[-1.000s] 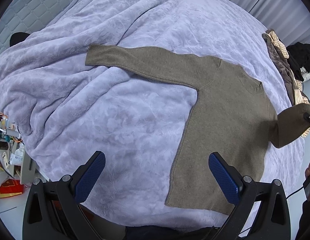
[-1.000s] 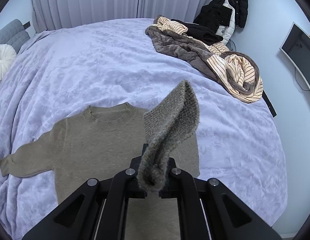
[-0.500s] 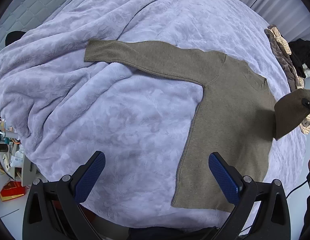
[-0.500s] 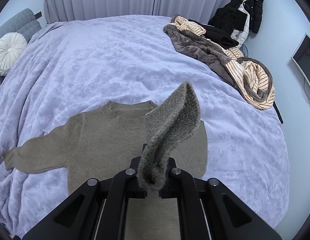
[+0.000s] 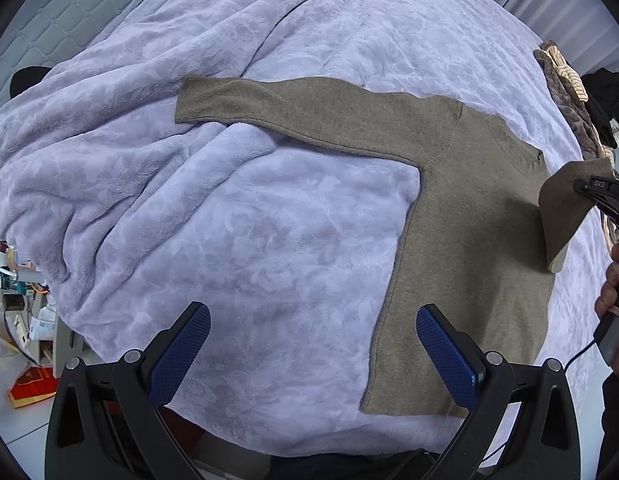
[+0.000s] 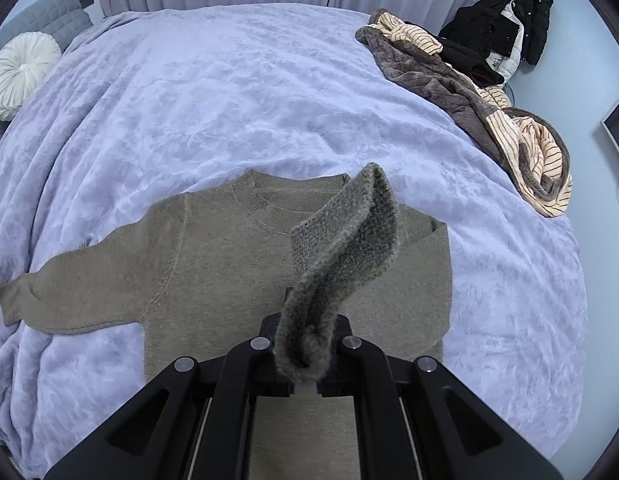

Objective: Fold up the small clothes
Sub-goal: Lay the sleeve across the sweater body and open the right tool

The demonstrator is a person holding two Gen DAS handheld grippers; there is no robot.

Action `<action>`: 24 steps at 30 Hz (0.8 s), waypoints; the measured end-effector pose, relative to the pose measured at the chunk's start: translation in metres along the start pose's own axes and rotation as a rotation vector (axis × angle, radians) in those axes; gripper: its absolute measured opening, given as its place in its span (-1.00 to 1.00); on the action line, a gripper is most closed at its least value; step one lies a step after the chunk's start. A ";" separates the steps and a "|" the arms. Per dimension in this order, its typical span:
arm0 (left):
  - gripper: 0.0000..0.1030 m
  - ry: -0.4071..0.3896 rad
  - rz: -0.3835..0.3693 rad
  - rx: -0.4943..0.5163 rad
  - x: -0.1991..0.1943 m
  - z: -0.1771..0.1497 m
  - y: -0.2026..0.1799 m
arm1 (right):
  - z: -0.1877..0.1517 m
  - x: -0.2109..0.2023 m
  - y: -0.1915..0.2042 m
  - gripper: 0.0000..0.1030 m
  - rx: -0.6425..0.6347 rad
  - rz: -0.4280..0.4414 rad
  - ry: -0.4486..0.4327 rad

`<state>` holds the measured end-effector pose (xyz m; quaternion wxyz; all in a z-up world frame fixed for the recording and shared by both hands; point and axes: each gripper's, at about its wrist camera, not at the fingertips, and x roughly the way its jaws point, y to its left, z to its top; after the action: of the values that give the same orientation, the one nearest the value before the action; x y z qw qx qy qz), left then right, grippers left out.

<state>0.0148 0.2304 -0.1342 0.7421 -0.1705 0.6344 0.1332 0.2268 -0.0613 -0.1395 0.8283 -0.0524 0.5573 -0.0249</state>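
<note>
Right tongs (image 6: 303,364) pinch the cuff of the olive-brown knit sweater (image 6: 213,264) lying flat on the lilac plush bed (image 6: 229,92) ahead, sleeve lifted mid-fold; left tongs (image 5: 313,352) gape wide, empty; next I'd lay the sleeve across the chest.

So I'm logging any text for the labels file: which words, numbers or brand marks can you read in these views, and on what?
White marking on the black right gripper, seen from the left wrist: too small to read.
Gold print on the red packet on the floor beside the bed: blurred, unreadable.
Olive-brown knit sweater, lilac plush blanket, striped clothes pile: no text visible.
</note>
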 end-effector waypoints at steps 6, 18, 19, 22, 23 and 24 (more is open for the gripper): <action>1.00 0.001 0.020 0.023 0.001 0.002 0.000 | -0.006 0.031 0.025 -0.87 -0.015 0.035 0.043; 1.00 0.009 0.040 0.070 0.004 -0.002 -0.014 | -0.008 0.087 0.072 -0.87 -0.045 0.097 0.099; 1.00 0.013 0.045 0.070 0.005 -0.001 -0.014 | -0.008 0.090 0.075 -0.87 -0.045 0.102 0.102; 1.00 0.028 0.054 0.061 0.011 0.003 -0.012 | -0.007 0.100 0.086 -0.87 -0.054 0.113 0.110; 1.00 0.032 0.055 0.055 0.013 0.004 -0.011 | -0.007 0.104 0.090 -0.87 -0.059 0.113 0.112; 1.00 0.035 0.055 0.051 0.014 0.005 -0.010 | -0.007 0.107 0.093 -0.87 -0.061 0.111 0.115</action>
<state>0.0260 0.2234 -0.1460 0.7311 -0.1363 0.6548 0.1347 0.2593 0.0204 -0.2513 0.7930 -0.0453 0.6065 0.0352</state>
